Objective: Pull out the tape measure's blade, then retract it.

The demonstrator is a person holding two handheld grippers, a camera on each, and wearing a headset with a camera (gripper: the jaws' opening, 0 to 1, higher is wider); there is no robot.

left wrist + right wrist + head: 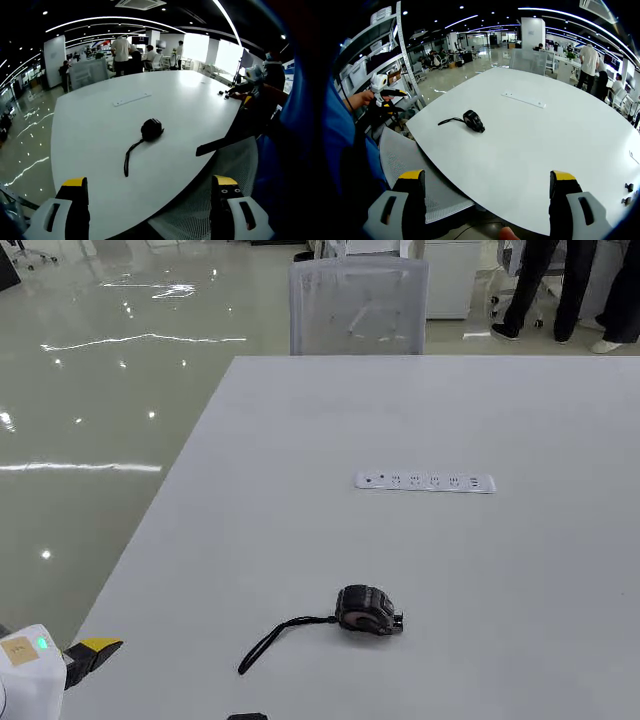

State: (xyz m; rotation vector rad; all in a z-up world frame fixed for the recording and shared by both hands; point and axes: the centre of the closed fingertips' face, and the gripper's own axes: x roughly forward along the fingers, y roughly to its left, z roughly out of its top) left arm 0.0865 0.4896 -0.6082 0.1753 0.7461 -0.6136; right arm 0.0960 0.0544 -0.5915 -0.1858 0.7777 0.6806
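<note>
Right now the tape measure (368, 610) is lying on the white table (450, 420), towards the near side and well in from the left edge, which is slanting away towards the far left. Bare tabletop is stretching around it on every side. A white power strip (425, 482) is lying farther off, well apart from it, and a grey mesh chair (358, 305) is standing at the far edge. People are standing on the glossy floor beyond the far right corner.

In the head view the dark case is lying with its long axis running roughly left to right. Its small tab end is facing right, and its black wrist strap (275, 638) is trailing from the left end towards the near left.

The left gripper (149, 180) is hovering short of the near table edge, its jaws spread wide and the tape measure well ahead of them. The right gripper (487, 175) is likewise hanging back off the edge, jaws held wide apart, with a mesh seat back (415, 165) just beneath on its left.
</note>
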